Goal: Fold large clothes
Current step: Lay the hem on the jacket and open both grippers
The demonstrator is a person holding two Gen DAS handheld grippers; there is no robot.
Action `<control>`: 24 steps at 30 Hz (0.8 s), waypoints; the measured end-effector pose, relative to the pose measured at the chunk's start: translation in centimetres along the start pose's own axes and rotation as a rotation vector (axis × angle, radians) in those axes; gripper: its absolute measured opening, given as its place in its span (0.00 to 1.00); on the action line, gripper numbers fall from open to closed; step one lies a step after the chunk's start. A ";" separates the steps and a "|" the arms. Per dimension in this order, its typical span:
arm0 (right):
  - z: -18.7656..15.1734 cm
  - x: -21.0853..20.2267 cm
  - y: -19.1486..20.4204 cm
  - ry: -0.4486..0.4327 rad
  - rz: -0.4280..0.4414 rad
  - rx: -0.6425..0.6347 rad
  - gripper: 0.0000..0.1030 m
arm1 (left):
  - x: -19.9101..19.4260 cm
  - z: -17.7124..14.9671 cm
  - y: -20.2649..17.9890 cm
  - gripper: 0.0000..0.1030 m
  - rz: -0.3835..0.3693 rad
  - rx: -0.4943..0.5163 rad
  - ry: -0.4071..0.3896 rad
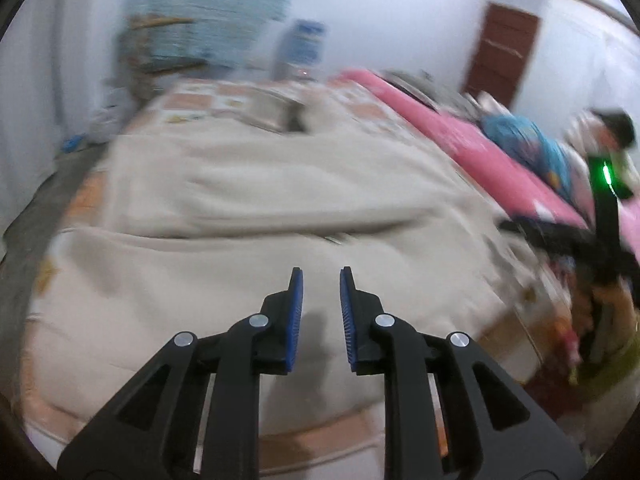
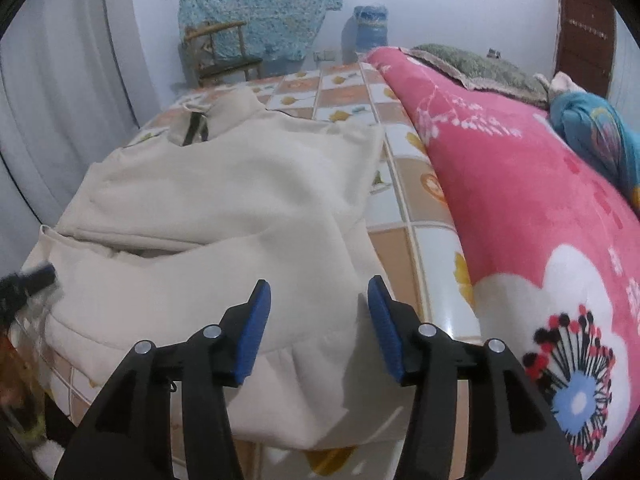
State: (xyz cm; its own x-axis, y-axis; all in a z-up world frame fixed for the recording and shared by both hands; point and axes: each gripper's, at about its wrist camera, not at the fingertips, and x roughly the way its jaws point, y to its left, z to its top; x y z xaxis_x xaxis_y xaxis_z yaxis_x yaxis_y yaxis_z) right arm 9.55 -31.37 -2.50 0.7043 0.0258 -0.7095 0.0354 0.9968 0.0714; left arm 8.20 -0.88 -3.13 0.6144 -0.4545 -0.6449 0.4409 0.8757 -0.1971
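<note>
A: Bedroom, bed with a tiled-print sheet point(image 1: 224, 98) – left wrist view is blurred. Cream garment point(image 1: 248, 208) spread over most of the bed, pink blanket point(image 1: 472, 140) along its right side. Left gripper point(image 1: 321, 276) hovers over the near hem, jaws a narrow gap apart, nothing between them.

B: Right wrist?

A: Sharper. Same cream garment point(image 2: 224, 208), a sleeve looks folded across the body, collar at the far end. Right gripper point(image 2: 319, 286) over the near right hem, jaws well apart, empty. Tip of the other gripper shows at far left.

B: How to do the step well?

A: My read – pinch both hem corners, fabric deep in the pads, lift evenly and carry toward the collar so the fold lands square.

B: Containers?

A: Blue jug point(image 2: 370, 28) by the far wall, contents can't be told
</note>
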 end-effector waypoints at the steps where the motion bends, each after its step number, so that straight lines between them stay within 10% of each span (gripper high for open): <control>1: 0.2 -0.4 0.5 -0.019 0.028 -0.007 0.48 | 0.5 -0.2 -0.9 0.17 -0.008 0.024 0.005; 13: -2.5 2.7 5.9 0.031 0.168 -0.128 0.44 | 4.6 -0.5 -0.9 0.20 0.133 0.005 0.016; 24: -4.2 -2.1 2.8 0.002 0.149 -0.088 0.45 | -3.4 -2.7 6.1 0.37 0.310 -0.124 -0.001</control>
State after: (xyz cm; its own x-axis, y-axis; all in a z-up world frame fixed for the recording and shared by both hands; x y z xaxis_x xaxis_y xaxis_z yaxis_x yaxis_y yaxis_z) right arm 5.16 -28.32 -3.74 0.6955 0.1737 -0.6972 -0.1312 0.9847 0.1145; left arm 7.05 6.50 -4.11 0.7073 -0.1635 -0.6878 0.1496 0.9855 -0.0803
